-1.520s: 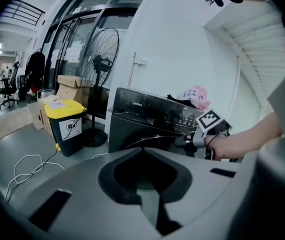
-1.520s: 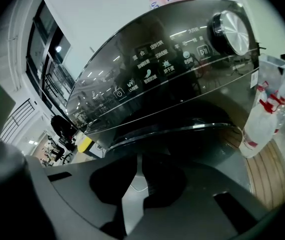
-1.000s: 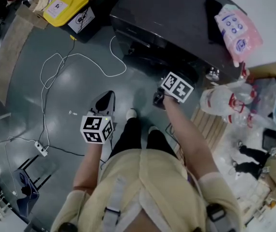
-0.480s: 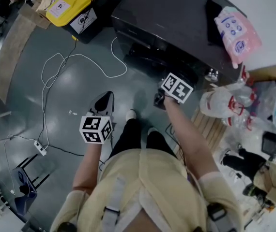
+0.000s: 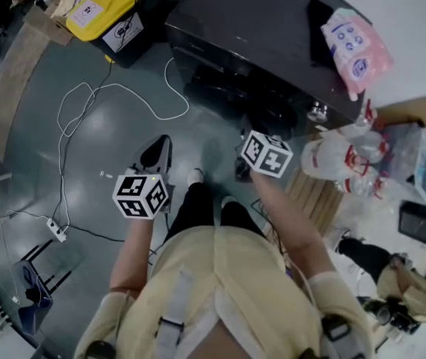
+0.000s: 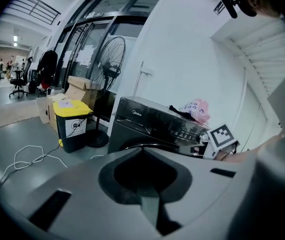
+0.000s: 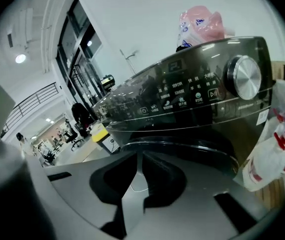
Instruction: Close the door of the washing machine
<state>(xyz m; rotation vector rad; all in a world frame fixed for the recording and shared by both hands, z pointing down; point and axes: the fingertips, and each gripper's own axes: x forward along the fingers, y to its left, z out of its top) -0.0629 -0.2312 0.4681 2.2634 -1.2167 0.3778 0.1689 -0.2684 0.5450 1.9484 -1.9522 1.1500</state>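
The dark front-loading washing machine (image 5: 258, 28) stands ahead of me. Its round door (image 7: 197, 151) lies against the front below the control panel and the silver dial (image 7: 242, 76); whether it is latched I cannot tell. My right gripper (image 5: 243, 164) hovers just in front of the door, its jaws shut on nothing and not touching it. My left gripper (image 5: 159, 149) hangs over the grey floor to the left of the machine, also shut and empty. The right gripper's marker cube (image 6: 221, 136) shows in the left gripper view.
A pink packet (image 5: 351, 47) and a black cloth (image 5: 318, 17) lie on the machine. Plastic bags (image 5: 340, 159) and a wooden pallet (image 5: 321, 189) crowd its right side. A yellow-lidded bin (image 5: 105, 10), a white cable (image 5: 116, 96) and a power strip (image 5: 54, 230) lie to the left.
My right gripper has drawn back a little from the machine's front, risen and rolled. The left gripper has barely moved.
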